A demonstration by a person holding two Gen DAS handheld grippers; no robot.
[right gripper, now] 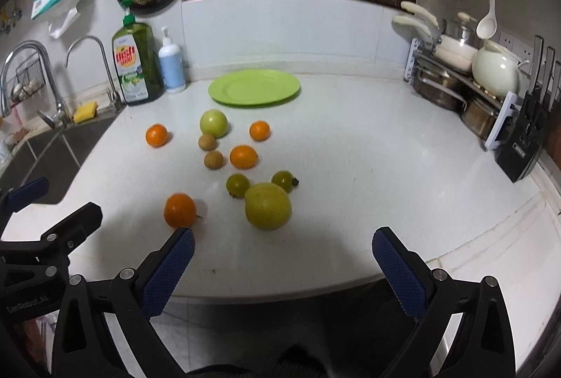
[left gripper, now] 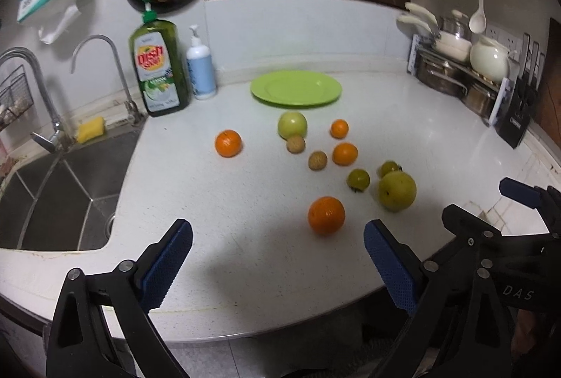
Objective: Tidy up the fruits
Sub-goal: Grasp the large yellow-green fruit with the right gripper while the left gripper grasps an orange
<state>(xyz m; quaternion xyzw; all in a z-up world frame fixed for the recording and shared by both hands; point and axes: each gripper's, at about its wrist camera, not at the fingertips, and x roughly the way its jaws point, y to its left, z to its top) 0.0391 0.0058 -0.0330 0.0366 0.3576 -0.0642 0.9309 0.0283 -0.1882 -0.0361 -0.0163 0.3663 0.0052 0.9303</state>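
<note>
White counter (left gripper: pixel 245 203): left gripper (left gripper: pixel 278 245), right gripper (right gripper: pixel 283 250) hover level, jaws apart, before scattered fruits (right gripper: pixel 268 206).

Left tongs (left gripper: pixel 278 239) and right tongs (right gripper: pixel 283 247) both gape wide, side by side

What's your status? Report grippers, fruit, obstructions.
Left gripper and right gripper open, empty. Nine fruits loose on counter; green plate bare. Nearest orange ahead, path unobstructed.

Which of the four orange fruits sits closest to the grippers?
The largest orange, alone at the front of the cluster. It lies just ahead of the open left gripper; the other three sit farther back, toward the green plate.
</note>
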